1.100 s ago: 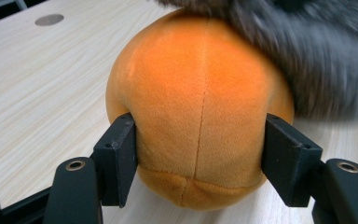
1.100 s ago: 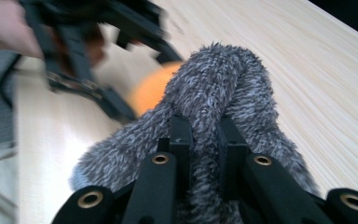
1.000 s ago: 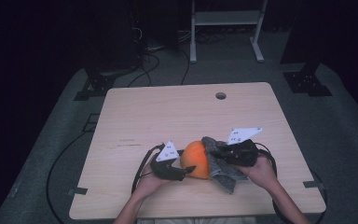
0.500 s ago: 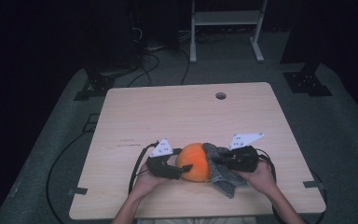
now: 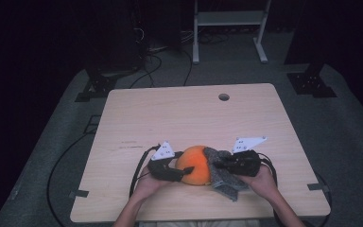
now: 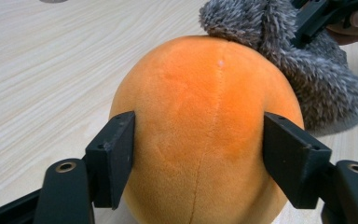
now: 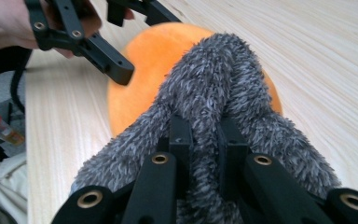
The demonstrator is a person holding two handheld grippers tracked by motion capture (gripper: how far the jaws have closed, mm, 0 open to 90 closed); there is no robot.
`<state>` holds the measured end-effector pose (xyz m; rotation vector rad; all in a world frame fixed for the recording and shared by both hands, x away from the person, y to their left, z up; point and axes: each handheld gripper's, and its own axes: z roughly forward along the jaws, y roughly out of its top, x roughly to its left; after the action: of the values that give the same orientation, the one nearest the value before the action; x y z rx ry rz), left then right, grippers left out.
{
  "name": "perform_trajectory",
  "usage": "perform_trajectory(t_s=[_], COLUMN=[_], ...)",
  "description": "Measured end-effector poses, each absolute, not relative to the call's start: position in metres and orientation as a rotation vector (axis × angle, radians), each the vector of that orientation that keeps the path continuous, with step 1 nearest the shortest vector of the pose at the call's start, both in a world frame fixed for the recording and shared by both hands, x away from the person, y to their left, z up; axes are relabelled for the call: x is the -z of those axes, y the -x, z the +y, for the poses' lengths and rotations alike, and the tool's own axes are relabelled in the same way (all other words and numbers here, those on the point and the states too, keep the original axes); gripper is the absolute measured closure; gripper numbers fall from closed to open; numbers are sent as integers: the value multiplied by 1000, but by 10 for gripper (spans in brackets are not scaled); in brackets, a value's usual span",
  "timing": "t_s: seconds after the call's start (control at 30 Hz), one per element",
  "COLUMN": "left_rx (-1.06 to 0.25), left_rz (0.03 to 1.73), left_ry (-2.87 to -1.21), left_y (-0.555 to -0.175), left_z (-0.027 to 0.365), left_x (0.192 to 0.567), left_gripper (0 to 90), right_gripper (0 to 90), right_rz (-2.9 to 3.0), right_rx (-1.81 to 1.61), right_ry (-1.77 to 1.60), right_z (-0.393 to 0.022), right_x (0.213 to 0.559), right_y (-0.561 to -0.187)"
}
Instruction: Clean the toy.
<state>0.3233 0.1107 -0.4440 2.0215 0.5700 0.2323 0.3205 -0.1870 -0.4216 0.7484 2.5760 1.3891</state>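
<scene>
Orange plush ball [image 6: 205, 135] sits squeezed in our left gripper [image 6: 198, 154], whose jaws have just been closing, directly left of our right gripper [image 7: 204, 140], clamped on the grey fuzzy cloth [image 7: 214, 93] draped over the ball's far side.

- The left gripper [image 5: 185, 171] was a little off the near-left side of the orange plush ball [image 5: 194, 164] a second ago; now its jaws have just been closing and press on the ball's two flanks, as the left gripper view shows [image 6: 198, 158].
- The grey fuzzy cloth [image 5: 222, 176] lay bunched at the ball's near-right side a second ago; now a fold of it is drawn up against the right side of the ball, pinched in the right gripper [image 5: 217, 165].
- The right gripper's grey plate stood higher and farther right a second ago; it now sits lower, nearer the ball.
- The two hands have drawn closer together around the ball.
</scene>
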Motion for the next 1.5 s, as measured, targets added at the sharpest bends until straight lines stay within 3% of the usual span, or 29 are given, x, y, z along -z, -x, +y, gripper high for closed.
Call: perform_trajectory(t_s=[0.27,0.47,0.9,1.13,1.37,1.5], left_rx=[-215,-226,-221,-199,-191,-195], left_rz=[587,563,543,559,555,556], left_ry=[-2016,-2034,-2044,-2035,-2022,-2018], left_y=[-326,-324,-323,-325,-324,-323], left_z=[115,116,119,121,123,120], left_x=[447,447,448,449,450,451], left_gripper=[327,329,330,329,327,328], right_gripper=[789,789,787,785,785,785], right_rz=[2566,2568,2596,2572,2617,2565], right_rx=[-1405,-1368,-1374,-1437,-1360,-1439], right_ry=[-669,-771,-807,-769,-847,-841], right_z=[-167,-190,-198,-186,-200,-199], right_x=[404,425,429,413,432,420], right_y=[-323,-327,-324,-331,-332,-335])
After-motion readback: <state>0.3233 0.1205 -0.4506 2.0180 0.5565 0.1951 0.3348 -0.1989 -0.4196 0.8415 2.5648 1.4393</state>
